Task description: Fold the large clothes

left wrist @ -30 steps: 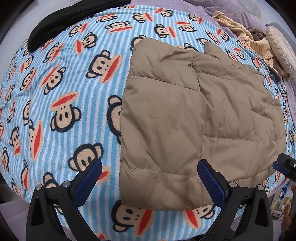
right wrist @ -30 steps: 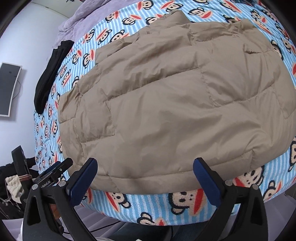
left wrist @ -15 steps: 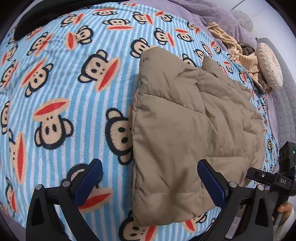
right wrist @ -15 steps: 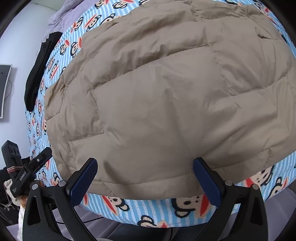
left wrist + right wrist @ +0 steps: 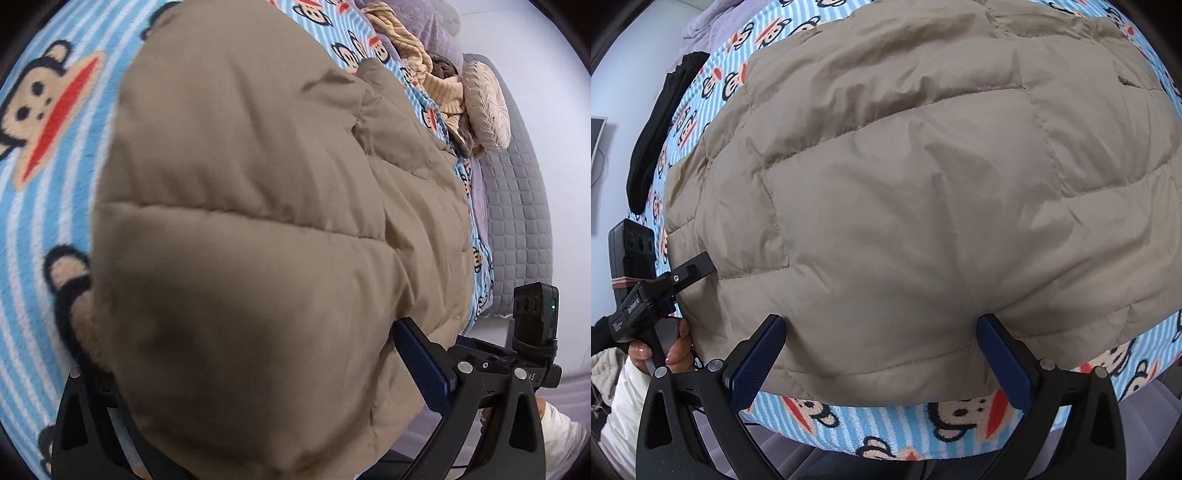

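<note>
Left claw (image 5: 255,373) (jacket (image 5: 258,206)-smothered), finger hidden

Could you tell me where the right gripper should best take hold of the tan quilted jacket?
Probably the near hem of the tan quilted jacket, approached from the bed's front edge: there it lies flat and thin between the open right gripper.

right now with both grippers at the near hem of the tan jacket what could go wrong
The puffy jacket bulges between the right gripper's open pads, so a shallow bite may slip. It hides one finger of the left gripper, so that grip is hard to judge. Lifting might drag the monkey blanket too.
</note>
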Action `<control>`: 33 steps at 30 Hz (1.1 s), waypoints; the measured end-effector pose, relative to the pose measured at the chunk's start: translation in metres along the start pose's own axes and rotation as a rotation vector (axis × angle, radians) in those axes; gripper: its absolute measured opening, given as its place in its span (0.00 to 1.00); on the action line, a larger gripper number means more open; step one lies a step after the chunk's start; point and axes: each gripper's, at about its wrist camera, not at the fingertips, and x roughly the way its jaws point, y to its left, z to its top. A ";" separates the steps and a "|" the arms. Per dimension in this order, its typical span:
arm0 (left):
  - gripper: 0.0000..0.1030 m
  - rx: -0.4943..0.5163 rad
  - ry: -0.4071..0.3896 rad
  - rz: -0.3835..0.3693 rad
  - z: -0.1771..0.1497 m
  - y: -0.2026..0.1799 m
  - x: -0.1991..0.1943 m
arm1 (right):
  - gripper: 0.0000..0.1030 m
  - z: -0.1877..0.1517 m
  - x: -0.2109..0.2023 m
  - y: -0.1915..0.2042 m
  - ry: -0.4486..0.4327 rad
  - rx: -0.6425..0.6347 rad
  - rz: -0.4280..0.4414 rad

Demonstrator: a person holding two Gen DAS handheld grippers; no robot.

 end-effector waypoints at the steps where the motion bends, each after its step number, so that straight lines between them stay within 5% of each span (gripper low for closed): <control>1: 1.00 0.013 0.013 -0.002 0.003 -0.003 0.005 | 1.00 0.000 -0.001 0.000 0.001 -0.001 -0.001; 5: 0.96 0.038 0.044 0.011 0.012 -0.010 0.017 | 1.00 0.001 -0.013 0.004 -0.005 -0.015 0.019; 6: 0.87 0.046 0.041 0.010 0.011 -0.010 0.016 | 1.00 0.001 -0.017 0.005 -0.016 -0.023 0.016; 8: 0.50 0.040 0.046 -0.037 0.011 -0.009 0.012 | 1.00 0.002 -0.029 0.004 -0.052 -0.047 -0.002; 11: 0.36 -0.002 0.031 -0.074 0.010 -0.009 0.007 | 0.98 0.005 -0.047 -0.003 -0.151 -0.050 -0.058; 12: 0.34 -0.007 0.022 -0.070 0.009 -0.012 0.004 | 0.93 0.008 -0.051 -0.006 -0.180 -0.044 -0.058; 13: 0.31 -0.006 0.012 -0.068 0.008 -0.016 0.001 | 0.67 0.011 -0.055 -0.009 -0.206 -0.037 -0.052; 14: 0.30 -0.004 0.000 -0.063 0.006 -0.022 -0.004 | 0.31 0.015 -0.056 -0.011 -0.220 -0.032 -0.055; 15: 0.30 -0.004 -0.011 -0.060 0.004 -0.028 -0.009 | 0.23 0.021 -0.056 -0.014 -0.225 -0.032 -0.061; 25: 0.30 0.055 -0.116 -0.003 -0.010 -0.140 -0.051 | 0.16 0.077 -0.009 -0.025 -0.218 -0.112 0.028; 33: 0.30 0.147 -0.070 0.057 0.000 -0.258 -0.013 | 0.10 0.099 0.016 -0.053 -0.172 -0.053 0.156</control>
